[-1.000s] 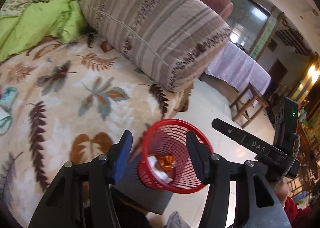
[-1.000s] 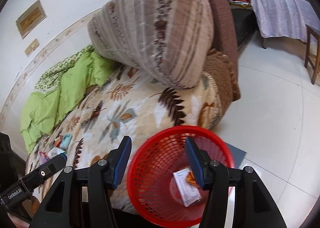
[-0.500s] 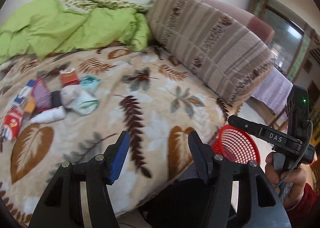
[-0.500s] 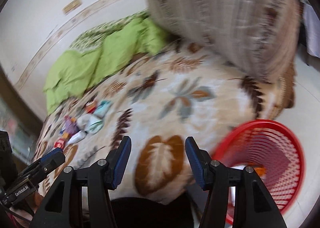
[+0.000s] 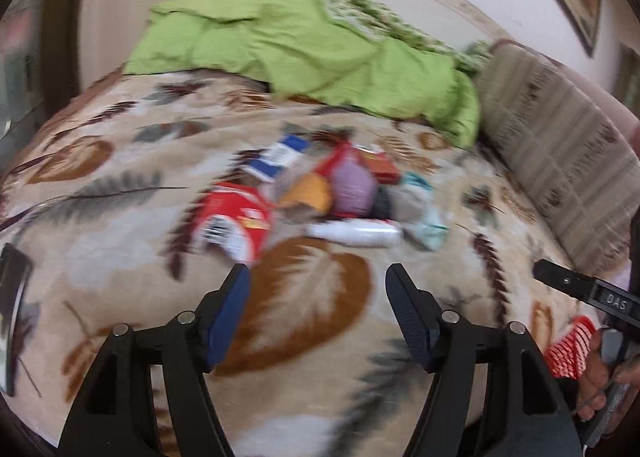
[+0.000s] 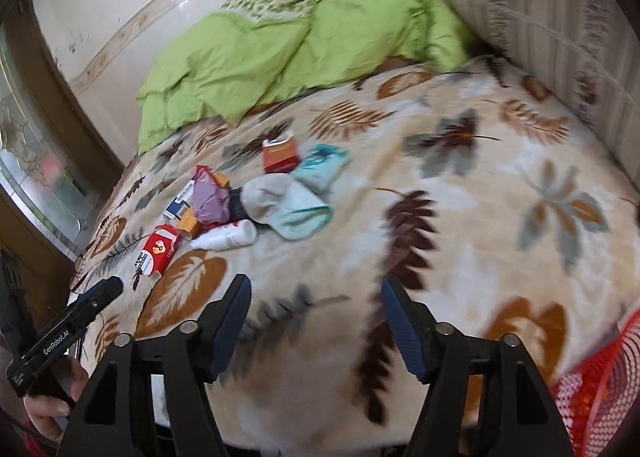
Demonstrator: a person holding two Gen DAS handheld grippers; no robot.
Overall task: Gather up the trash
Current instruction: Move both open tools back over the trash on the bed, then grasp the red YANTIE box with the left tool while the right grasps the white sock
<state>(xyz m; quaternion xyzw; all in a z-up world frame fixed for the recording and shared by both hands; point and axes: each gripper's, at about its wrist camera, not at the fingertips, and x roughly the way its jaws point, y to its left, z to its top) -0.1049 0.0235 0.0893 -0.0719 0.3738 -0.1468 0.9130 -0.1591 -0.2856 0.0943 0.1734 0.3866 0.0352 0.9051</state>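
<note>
The bed (image 6: 460, 217), spread with a leaf-print blanket, fills both views; a green quilt (image 6: 280, 45) is bunched against the wall and a striped bolster (image 6: 540, 17) lies along the far right side, so the middle stays open as the place where the litter sits. The red mesh basket (image 6: 600, 385) shows only at the lower right edge of the right view, apparently beside the bed within reach for drops; what it holds cannot be made out here. The trash pile (image 6: 248, 197) lies in a tight cluster on the blanket, left of centre: a red carton (image 6: 158, 251), a white bottle (image 6: 226, 237), an orange-red box (image 6: 280, 155), crumpled wrappers and pale socks touching one another. The left tool (image 5: 318, 293) is released and empty, aimed at the pile and probably lined up for the next pick. The right tool (image 6: 316, 305) also stands spread wide, carrying nothing.
</note>
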